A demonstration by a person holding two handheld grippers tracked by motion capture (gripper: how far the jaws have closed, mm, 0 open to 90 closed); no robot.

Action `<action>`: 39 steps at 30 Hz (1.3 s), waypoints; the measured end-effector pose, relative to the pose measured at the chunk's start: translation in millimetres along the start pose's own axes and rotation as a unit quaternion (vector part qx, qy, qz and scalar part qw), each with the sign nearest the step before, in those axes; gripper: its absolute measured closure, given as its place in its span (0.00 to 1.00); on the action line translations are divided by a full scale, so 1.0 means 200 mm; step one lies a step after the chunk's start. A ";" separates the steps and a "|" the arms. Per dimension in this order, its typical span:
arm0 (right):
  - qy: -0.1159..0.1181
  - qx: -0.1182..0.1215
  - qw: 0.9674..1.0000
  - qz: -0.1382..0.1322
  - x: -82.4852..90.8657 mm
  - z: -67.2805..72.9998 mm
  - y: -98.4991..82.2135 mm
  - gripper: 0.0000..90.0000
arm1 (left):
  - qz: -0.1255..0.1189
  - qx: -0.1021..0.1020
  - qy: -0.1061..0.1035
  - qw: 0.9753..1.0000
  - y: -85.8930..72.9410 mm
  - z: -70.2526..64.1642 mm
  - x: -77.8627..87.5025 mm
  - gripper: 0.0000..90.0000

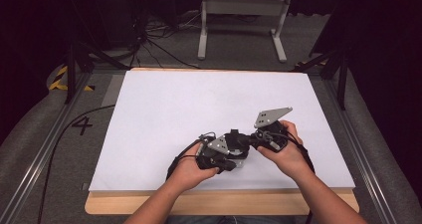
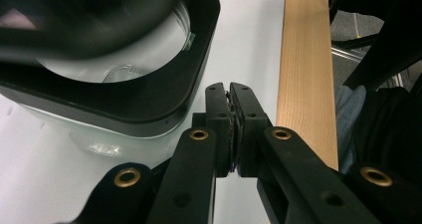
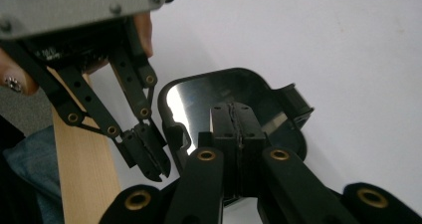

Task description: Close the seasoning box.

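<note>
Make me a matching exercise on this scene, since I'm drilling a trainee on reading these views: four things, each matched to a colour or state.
Things:
1. container rim
2. table edge
3. sheet on the table
4. right gripper

Colour or state:
A. white
B. shut
C. black
D. light wood

Pairs: 1-C, 2-D, 3-A, 4-B

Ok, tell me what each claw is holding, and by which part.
Nothing: the left claw, beside the black-rimmed container, and the right claw are both shut pad to pad, with nothing between.
</note>
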State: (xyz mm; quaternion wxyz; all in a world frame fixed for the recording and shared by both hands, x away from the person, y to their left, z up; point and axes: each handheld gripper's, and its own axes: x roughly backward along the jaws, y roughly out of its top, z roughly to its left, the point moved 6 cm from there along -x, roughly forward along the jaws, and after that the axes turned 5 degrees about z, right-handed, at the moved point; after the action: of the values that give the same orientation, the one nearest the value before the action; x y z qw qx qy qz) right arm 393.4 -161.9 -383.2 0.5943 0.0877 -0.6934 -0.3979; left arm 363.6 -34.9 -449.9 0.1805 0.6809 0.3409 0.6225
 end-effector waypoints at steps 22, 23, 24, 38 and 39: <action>0.018 0.000 1.000 0.003 -0.04 0.04 -0.03 1.00 | -0.006 0.000 0.000 1.000 0.00 -0.01 0.04 0.96; 0.018 -0.001 1.000 0.000 -0.03 0.04 -0.02 1.00 | -0.011 0.002 0.001 1.000 0.00 -0.02 0.06 0.96; 0.019 -0.001 1.000 -0.007 -0.01 0.04 -0.01 1.00 | -0.017 0.004 0.000 1.000 0.00 -0.02 0.07 0.95; -0.025 -0.057 0.994 -0.091 0.25 -0.17 -0.02 0.72 | -0.108 0.098 0.089 0.985 -0.15 0.11 0.49 0.83; -0.031 -0.061 0.993 -0.095 0.27 -0.19 -0.03 0.70 | -0.113 0.107 0.099 0.983 -0.16 0.13 0.51 0.82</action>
State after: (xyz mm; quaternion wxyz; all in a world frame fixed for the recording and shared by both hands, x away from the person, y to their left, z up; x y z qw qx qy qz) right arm 409.8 -214.6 -348.3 0.5365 0.1041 -0.6742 -0.4968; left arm 380.9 64.0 -401.6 0.1410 0.5883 0.4960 0.6229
